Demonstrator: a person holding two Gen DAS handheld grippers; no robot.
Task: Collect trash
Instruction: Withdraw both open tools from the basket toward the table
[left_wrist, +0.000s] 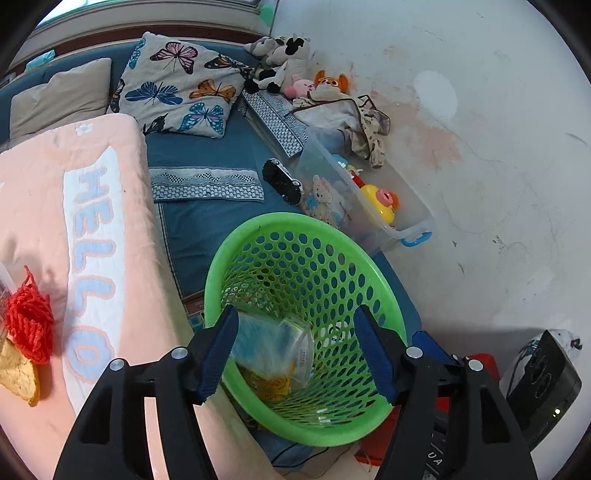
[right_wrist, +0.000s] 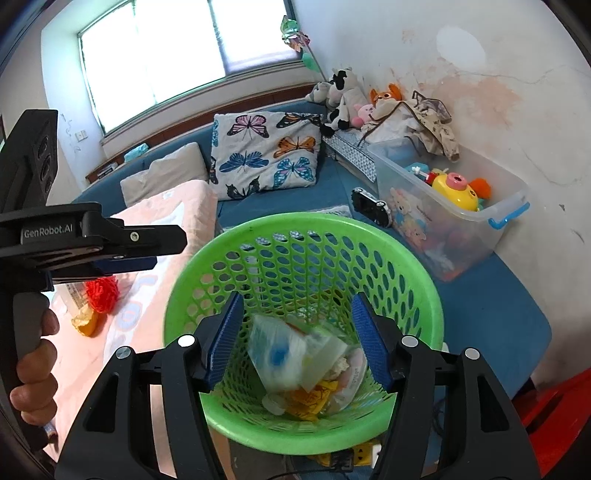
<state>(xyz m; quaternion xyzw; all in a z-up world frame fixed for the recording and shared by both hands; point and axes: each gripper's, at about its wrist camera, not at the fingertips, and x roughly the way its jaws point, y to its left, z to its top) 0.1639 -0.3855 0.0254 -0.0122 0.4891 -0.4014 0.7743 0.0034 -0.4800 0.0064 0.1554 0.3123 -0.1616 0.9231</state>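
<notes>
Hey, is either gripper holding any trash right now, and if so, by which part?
Neither. The left gripper and right gripper both stand open over the green basket, pads touching nothing; the wrappers lie loose inside it.

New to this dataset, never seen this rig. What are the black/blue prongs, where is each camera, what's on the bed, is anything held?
No robot arm here: a person holds a handheld two-finger gripper in each hand. Each picture comes from a fisheye camera on one gripper, looking forward along its blue-padded fingers.

The left wrist view shows the left gripper; the right wrist view shows the right gripper, plus the left gripper from the side with the person's hand on its handle.

Both point down into a green basket holding wrappers and plastic bags. Both grippers are open and neither holds anything.

The basket sits on a blue bed. Beside it lie a pink HELLO blanket, red yarn, a yellow scrap, a butterfly pillow, a clear toy bin and plush toys.
</notes>
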